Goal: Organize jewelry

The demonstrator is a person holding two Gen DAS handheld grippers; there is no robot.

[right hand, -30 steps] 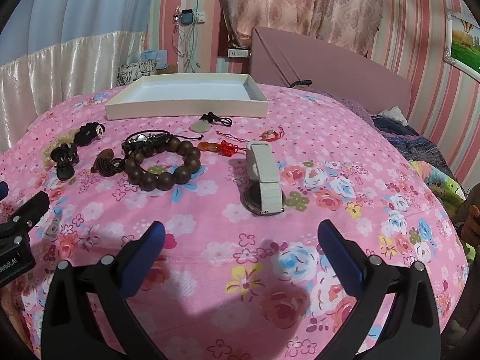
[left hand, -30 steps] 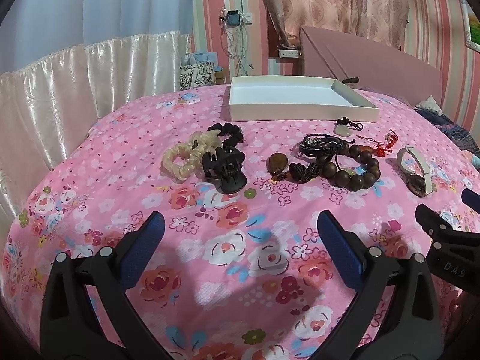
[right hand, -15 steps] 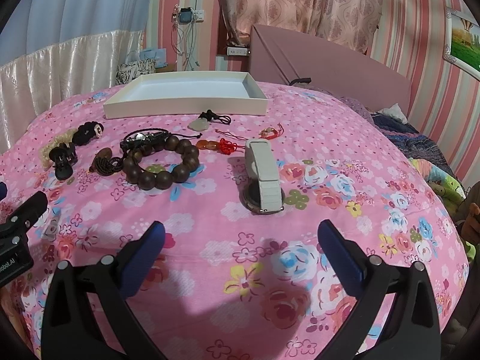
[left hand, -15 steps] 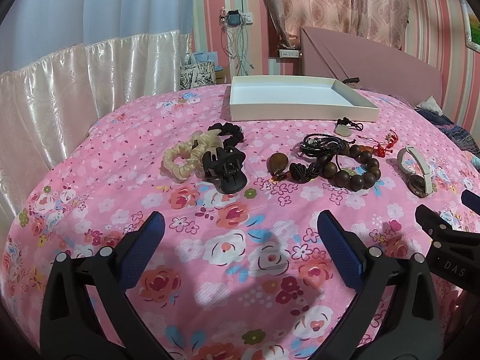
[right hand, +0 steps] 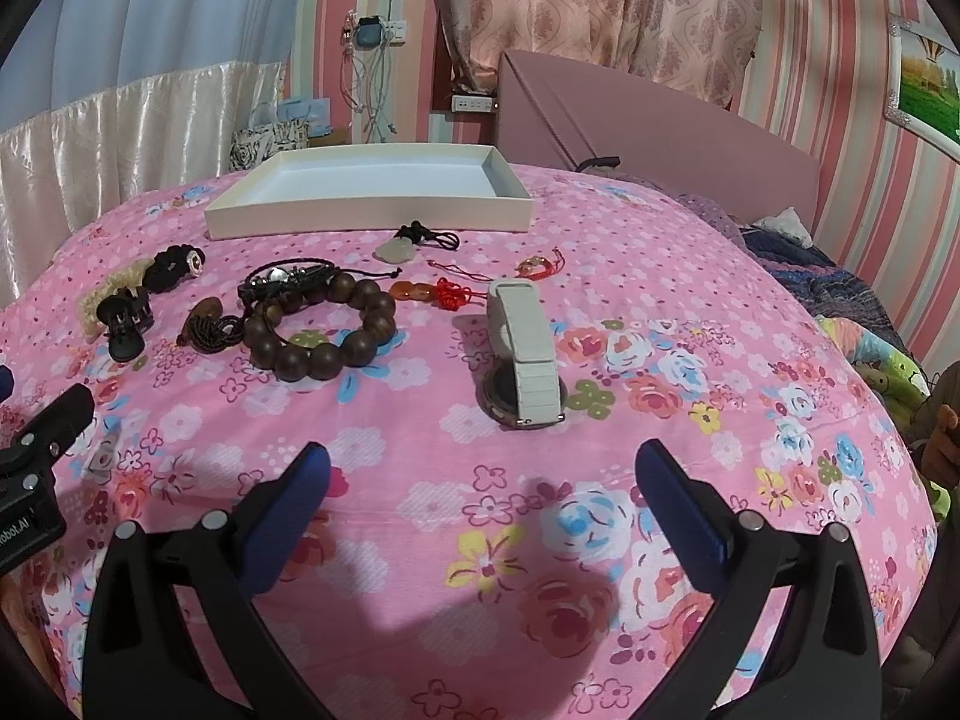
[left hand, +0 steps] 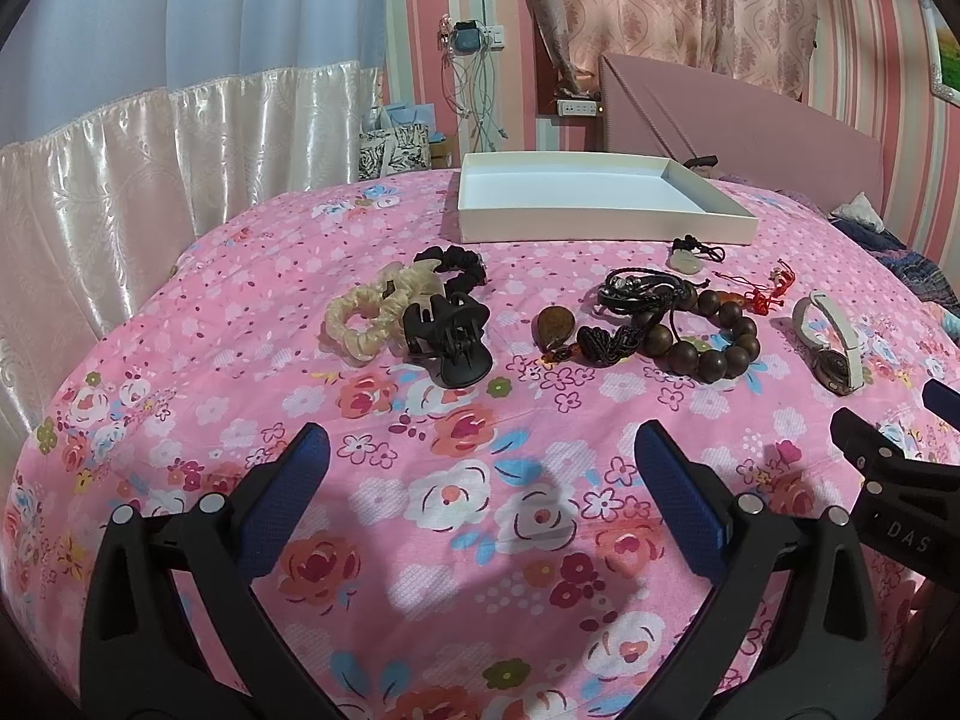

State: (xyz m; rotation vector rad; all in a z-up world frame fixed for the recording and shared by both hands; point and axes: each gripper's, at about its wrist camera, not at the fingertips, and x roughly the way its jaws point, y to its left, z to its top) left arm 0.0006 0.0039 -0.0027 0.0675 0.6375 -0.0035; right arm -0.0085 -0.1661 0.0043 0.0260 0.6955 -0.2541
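Observation:
Jewelry lies scattered on a pink floral bedspread (left hand: 456,498). A black hair claw (left hand: 447,336) sits beside a cream scrunchie (left hand: 360,318) and a black scrunchie (left hand: 459,267). To their right are a brown pendant (left hand: 555,327), a dark wooden bead bracelet (left hand: 705,333) (right hand: 327,330), black cord bracelets (right hand: 285,279), a jade pendant (right hand: 396,251), red knotted charms (right hand: 447,293) and a white-strap watch (right hand: 522,354) (left hand: 831,342). An empty white tray (left hand: 600,219) (right hand: 366,222) stands behind them. My left gripper (left hand: 480,480) and right gripper (right hand: 483,489) hover open, holding nothing, short of the items.
A pink headboard (right hand: 654,120) and striped wall close the far side. A cream satin curtain (left hand: 150,174) hangs at the left. Rumpled bedding (right hand: 864,312) lies at the right edge, where a hand (right hand: 942,438) shows. The other gripper's body (left hand: 894,480) intrudes at right.
The right wrist view has crept slightly forward toward the watch. The left gripper and all jewelry stay where they were.

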